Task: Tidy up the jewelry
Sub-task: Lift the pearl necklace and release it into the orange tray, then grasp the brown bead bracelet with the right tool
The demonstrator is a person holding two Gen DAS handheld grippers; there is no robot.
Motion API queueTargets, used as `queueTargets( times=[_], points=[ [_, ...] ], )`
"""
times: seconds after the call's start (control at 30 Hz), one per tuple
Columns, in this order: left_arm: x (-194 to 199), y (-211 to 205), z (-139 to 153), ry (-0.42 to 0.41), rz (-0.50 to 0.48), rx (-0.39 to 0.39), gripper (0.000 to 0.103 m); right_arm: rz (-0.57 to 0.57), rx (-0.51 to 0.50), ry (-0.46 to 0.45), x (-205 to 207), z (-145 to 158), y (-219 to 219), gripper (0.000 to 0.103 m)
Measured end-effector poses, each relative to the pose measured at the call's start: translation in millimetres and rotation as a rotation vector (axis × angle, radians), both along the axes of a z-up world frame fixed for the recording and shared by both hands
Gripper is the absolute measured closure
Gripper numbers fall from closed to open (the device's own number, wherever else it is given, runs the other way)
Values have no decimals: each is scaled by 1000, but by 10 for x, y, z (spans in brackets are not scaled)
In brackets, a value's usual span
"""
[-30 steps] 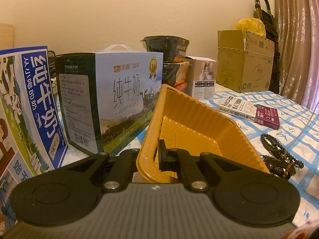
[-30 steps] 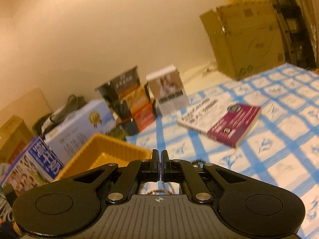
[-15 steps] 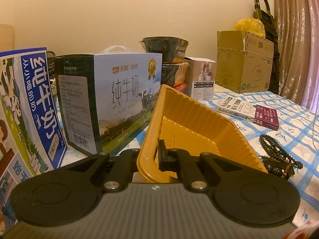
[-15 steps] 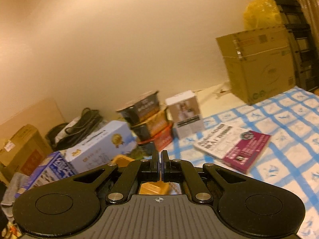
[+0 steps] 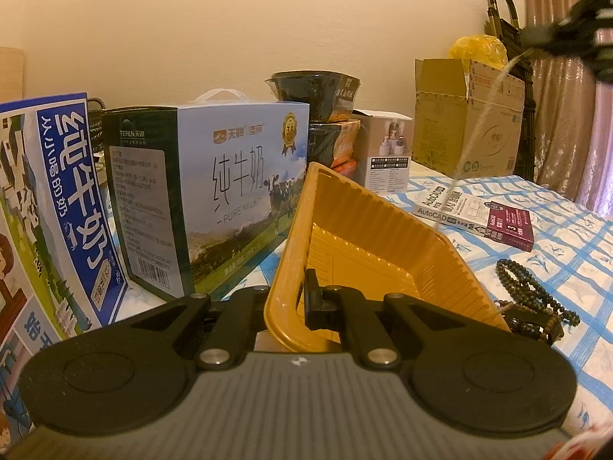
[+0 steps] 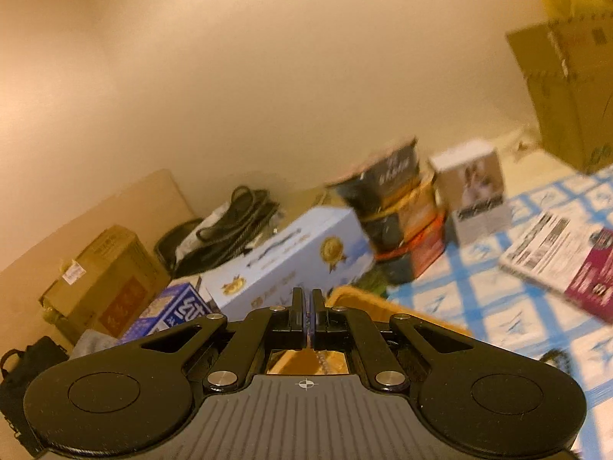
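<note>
Left gripper (image 5: 297,299): clenched on the near rim of the tray (image 5: 375,237), one finger inside the wall, the other outside.
Tray: yellow, ribbed, tilted up on its left side, over the checked cloth (image 5: 567,253); nothing visible inside it.
Right gripper (image 6: 306,306): jaws pressed together on a thin chain (image 5: 479,126); it shows blurred at the left view's top right (image 5: 567,34).
Chain: hangs from that gripper in a slant, its lower end above the tray's far right rim.
Beads (image 5: 532,299): dark strands heaped on the cloth, just right of the tray.
Milk box (image 5: 214,191): just left of the tray.
Book (image 5: 482,211): flat on the cloth, behind the beads.
</note>
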State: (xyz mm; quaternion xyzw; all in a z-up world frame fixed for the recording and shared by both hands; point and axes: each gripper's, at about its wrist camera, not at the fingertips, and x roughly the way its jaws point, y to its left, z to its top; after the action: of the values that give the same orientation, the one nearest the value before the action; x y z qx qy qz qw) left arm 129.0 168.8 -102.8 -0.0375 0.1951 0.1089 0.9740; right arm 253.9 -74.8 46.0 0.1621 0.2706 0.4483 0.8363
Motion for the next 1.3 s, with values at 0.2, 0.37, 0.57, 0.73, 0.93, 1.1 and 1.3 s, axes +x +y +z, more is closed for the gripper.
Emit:
queueTargets(
  times=[0.2, 0.37, 0.57, 0.73, 0.93, 1.1, 1.3],
  points=[
    [-2, -1, 10, -1, -2, -1, 98, 13, -69, 57, 99, -381, 475, 101],
    [-5, 1, 11, -1, 0, -2, 98, 8, -74, 24, -13, -429, 446, 37],
    [-4, 5, 17, -1, -2, -2, 98, -58, -141, 45, -255, -605, -39, 37],
    [2, 8, 3, 0, 3, -4, 98, -169, -282, 154, -427, -1099, -635, 37],
    [5, 1, -1, 4, 12, -4, 97, -245, -403, 213, -466, -1520, -1094, 49],
    [8, 1, 4, 6, 13, -1, 97, -203, -595, 68, -421, -1657, -1002, 59],
    [10, 5, 6, 7, 13, 1, 97, -139, -697, -49, -350, -1884, -832, 68]
  ],
)
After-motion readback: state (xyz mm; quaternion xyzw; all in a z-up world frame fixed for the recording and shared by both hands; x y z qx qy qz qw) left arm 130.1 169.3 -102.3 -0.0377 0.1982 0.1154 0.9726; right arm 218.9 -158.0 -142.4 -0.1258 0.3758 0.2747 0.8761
